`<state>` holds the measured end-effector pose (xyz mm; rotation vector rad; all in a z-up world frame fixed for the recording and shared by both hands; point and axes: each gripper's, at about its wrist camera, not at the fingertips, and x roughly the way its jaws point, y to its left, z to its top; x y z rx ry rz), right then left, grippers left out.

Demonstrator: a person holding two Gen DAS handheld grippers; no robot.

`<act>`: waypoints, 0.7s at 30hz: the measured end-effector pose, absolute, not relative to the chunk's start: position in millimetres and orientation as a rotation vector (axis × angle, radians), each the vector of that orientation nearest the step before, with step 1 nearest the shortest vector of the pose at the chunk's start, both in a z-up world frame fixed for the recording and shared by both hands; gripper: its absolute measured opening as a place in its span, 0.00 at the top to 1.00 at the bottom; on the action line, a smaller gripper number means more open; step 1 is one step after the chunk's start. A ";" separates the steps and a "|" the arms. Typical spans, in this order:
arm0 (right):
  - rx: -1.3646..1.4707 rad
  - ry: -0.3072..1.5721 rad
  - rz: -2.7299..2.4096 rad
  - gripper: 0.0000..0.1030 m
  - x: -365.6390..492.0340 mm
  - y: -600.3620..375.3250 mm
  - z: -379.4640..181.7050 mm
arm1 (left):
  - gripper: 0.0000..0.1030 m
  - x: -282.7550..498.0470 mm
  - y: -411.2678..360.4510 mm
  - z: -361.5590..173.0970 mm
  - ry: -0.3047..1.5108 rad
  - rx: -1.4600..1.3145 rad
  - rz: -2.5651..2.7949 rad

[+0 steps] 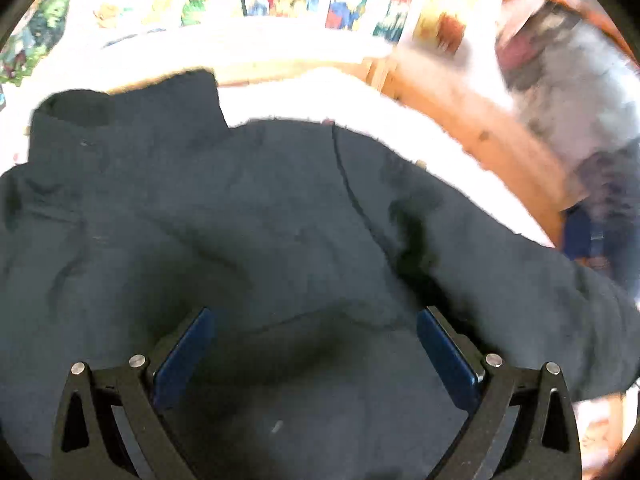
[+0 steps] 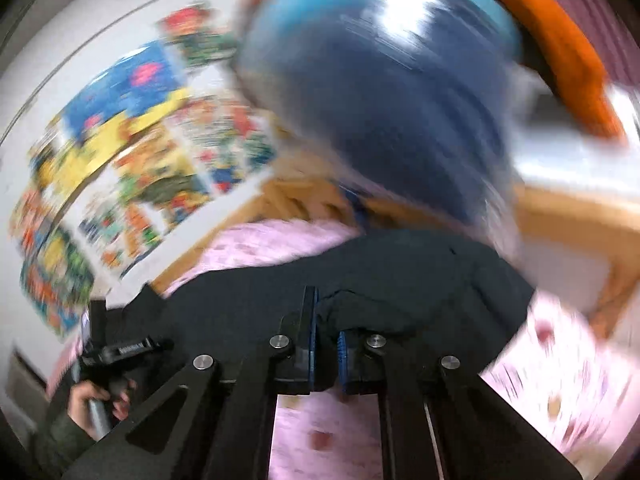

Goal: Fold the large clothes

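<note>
Left gripper (image 1: pixel 316 344): jaws spread wide, empty, over the dark garment (image 1: pixel 240 220) lying on the pink bedspread (image 2: pixel 320 440). Right gripper (image 2: pixel 326 344): clamped on a garment fold. Background motion-blurred.

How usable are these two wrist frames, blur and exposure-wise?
Left wrist: dark garment near the open left gripper is fairly sharp; the far wall is blown out and the upper right smeared. Right wrist: heavy motion blur over the posters and blue ball; only the right gripper, shut on the garment, is crisp.
</note>
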<state>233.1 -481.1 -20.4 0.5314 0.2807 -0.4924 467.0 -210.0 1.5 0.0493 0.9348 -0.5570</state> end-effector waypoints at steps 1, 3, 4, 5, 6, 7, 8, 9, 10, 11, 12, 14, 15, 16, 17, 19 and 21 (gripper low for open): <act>0.470 0.273 -0.450 0.92 241.9 -470.1 -3.6 | 0.01 458.4 -190.8 16.7 0.896 0.024 -0.567; 0.338 0.265 -0.354 0.92 264.3 -443.4 30.1 | 0.01 438.5 -149.1 43.8 0.840 -0.024 -0.577; 0.277 0.261 -0.308 0.92 276.3 -428.4 45.3 | 0.01 431.5 -126.5 54.7 0.826 -0.050 -0.573; 0.230 0.264 -0.272 0.92 286.4 -415.8 55.6 | 0.01 427.0 -105.3 61.7 0.822 -0.079 -0.562; 0.144 0.284 -0.205 0.92 304.9 -391.7 71.1 | 0.01 421.4 -84.7 64.8 0.825 -0.109 -0.552; 0.103 0.294 -0.172 0.92 312.3 -377.6 77.4 | 0.01 415.1 -59.3 67.5 0.830 -0.149 -0.545; 0.039 0.308 -0.125 0.92 326.8 -353.9 86.3 | 0.01 410.4 -38.9 69.4 0.836 -0.192 -0.536; -0.007 0.315 -0.091 0.92 335.7 -335.4 91.2 | 0.01 406.1 -17.1 68.2 0.840 -0.235 -0.528; -0.077 0.332 -0.044 0.92 346.9 -309.9 94.9 | 0.01 404.4 -4.3 65.2 0.841 -0.266 -0.523; -0.134 0.343 -0.004 0.92 356.8 -287.9 96.5 | 0.01 400.0 17.2 61.3 0.844 -0.323 -0.513; -0.180 0.353 0.037 0.92 364.9 -267.9 94.8 | 0.01 397.5 36.2 55.3 0.848 -0.380 -0.498; -0.267 0.421 0.144 0.91 385.9 -224.8 84.7 | 0.01 396.3 61.0 39.9 0.857 -0.457 -0.471; -0.295 0.467 0.197 0.85 391.5 -206.1 77.8 | 0.01 395.8 70.1 30.5 0.859 -0.486 -0.459; -0.312 0.498 0.233 0.81 390.7 -193.3 70.0 | 0.01 395.5 82.2 21.1 0.862 -0.526 -0.450; -0.344 0.556 0.291 0.62 396.8 -176.3 58.5 | 0.01 394.7 87.0 13.7 0.865 -0.549 -0.449; -0.404 0.646 0.365 0.21 397.5 -151.8 36.0 | 0.01 395.4 94.3 -0.1 0.879 -0.598 -0.466; -0.471 0.672 0.407 0.14 380.3 -137.1 18.0 | 0.01 398.8 95.2 -10.8 0.900 -0.617 -0.496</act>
